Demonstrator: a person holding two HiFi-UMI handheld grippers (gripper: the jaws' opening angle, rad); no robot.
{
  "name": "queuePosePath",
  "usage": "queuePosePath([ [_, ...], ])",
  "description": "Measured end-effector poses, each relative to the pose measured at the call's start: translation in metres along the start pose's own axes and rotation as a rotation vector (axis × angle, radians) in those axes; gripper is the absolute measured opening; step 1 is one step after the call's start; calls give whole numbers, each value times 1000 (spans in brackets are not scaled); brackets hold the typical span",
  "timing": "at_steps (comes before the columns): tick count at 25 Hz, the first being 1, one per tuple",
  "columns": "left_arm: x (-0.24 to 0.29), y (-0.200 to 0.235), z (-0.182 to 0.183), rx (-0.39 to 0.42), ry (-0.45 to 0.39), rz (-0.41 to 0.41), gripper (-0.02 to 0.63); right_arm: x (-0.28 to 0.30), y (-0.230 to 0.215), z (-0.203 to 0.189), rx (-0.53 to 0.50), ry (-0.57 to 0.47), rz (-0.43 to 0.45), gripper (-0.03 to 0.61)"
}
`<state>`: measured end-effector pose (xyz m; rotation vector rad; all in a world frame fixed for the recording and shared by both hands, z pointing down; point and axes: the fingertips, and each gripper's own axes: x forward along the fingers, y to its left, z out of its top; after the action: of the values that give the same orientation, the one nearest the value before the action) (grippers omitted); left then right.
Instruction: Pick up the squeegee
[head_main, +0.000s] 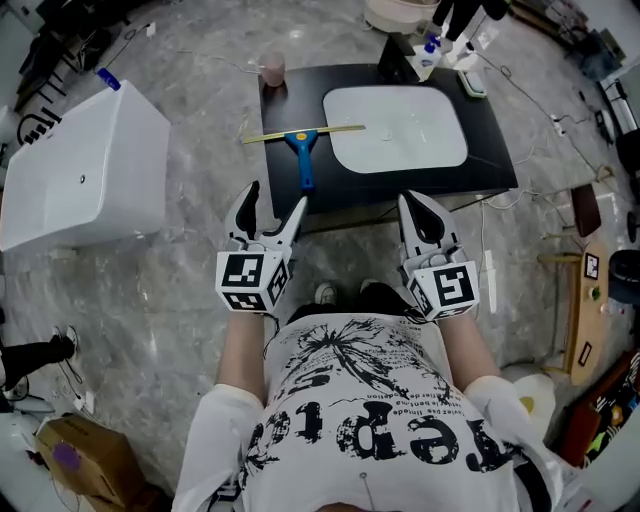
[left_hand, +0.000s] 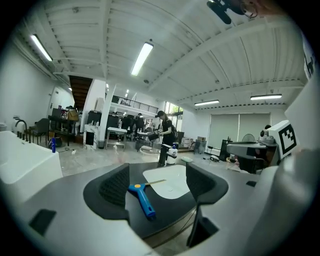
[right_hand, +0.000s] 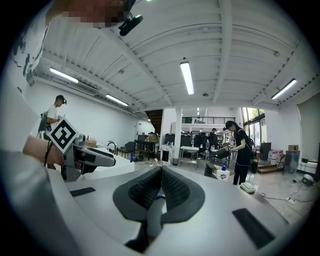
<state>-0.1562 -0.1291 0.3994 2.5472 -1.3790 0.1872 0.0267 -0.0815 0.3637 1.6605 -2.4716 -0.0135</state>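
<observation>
Two tools raised short of the worktop (head_main: 490, 150), neither holding anything: reach step by the look of things, pick-up not yet begun. Judged next: carry the left tool (head_main: 275, 203) forward and down, set its gap across the blue handle of the squeegee (head_main: 301, 150), then close. Low, flat handle, likely calling for pads brought almost to the surface.

Largest first, from the head view. White tub (head_main: 85, 175) on the floor at 9 o'clock, well apart from the rest. Black worktop at 12 o'clock, near edge just ahead of both tool tips. White tray (head_main: 395, 127) lying flat on the right half. Left tool at 7 o'clock from the worktop's middle, jaws spread wide, nothing between the pads. Same left tool (left_hand: 159, 176) in the left gripper view: only open air in the gap, with the squeegee (left_hand: 142, 197) framed farther ahead. Right tool (head_main: 412, 203) at 5 o'clock, closed tight; right tool (right_hand: 161, 175) in the right gripper view with pads meeting on nothing.

Squeegee lying flat on the worktop's left half, at 12 o'clock from the left tool's tips, near but apart. Blade running 9 to 3 o'clock, right end reaching onto the tray's corner. Handle pointing to 6 o'clock, toward the open tool. Small pink cup (head_main: 272, 68) at the 11 o'clock corner, well off the likely path.
</observation>
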Motion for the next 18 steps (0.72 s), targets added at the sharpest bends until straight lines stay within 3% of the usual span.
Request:
queuePosePath([
  [8, 95, 34, -40, -33, 142, 55, 341, 96, -43, -22, 17, 38, 95, 14],
  [18, 215, 71, -116, -123, 391, 184, 341, 217, -113, -72, 45, 142, 263, 14],
])
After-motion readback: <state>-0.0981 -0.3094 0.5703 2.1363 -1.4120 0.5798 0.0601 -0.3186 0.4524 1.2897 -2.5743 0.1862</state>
